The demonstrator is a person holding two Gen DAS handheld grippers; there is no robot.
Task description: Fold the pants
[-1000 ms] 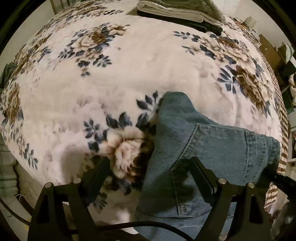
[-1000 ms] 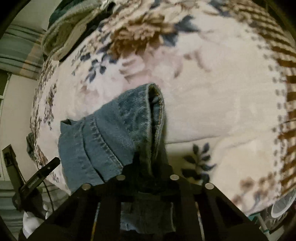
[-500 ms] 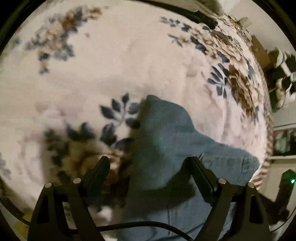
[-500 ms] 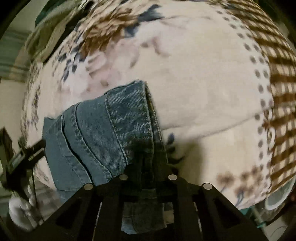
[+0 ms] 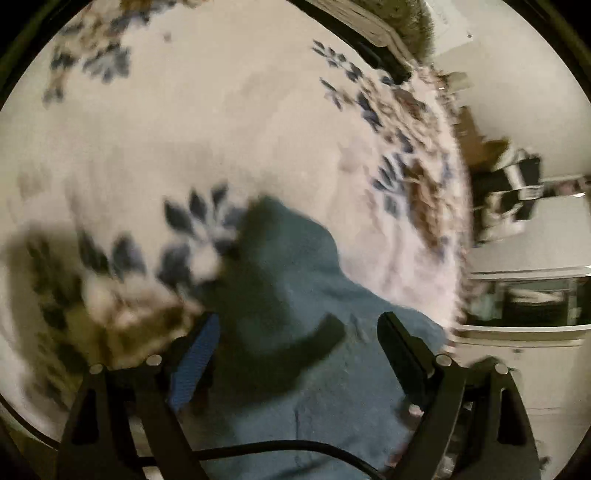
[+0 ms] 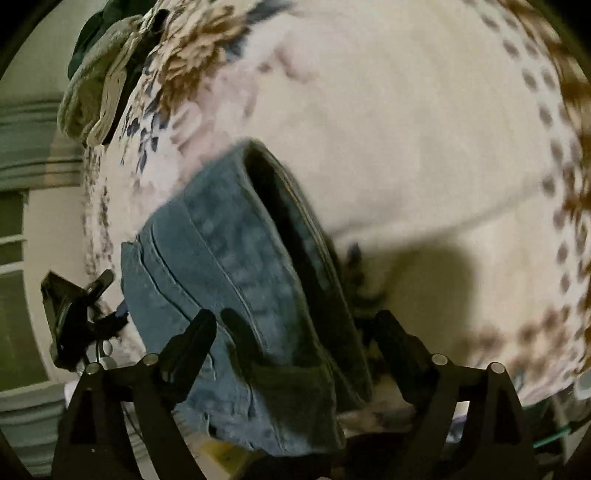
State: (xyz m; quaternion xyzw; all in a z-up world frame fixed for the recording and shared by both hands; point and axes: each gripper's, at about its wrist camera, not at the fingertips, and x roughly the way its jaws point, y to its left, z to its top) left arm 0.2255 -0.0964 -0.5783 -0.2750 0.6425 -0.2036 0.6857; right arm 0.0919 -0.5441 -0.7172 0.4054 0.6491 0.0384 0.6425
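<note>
Blue denim pants (image 5: 314,332) lie bunched on a cream floral blanket (image 5: 221,129) near the bed's edge. My left gripper (image 5: 297,332) is open, its fingers spread above the denim, holding nothing. In the right wrist view the pants (image 6: 229,266) show a folded edge with a dark opening. My right gripper (image 6: 295,328) is open, its fingers on either side of that denim edge, not clamped on it. The left gripper (image 6: 81,310) appears at the far left of the pants. Both views are motion-blurred.
Folded towels and clothes (image 5: 373,22) are stacked at the blanket's far edge, also in the right wrist view (image 6: 99,85). Boxes and furniture (image 5: 509,192) stand beyond the bed's right side. The bed edge runs close under both grippers.
My right gripper has opened and let go of the denim edge it was clamped on. The left gripper stayed open and swung to the right over the pants.
</note>
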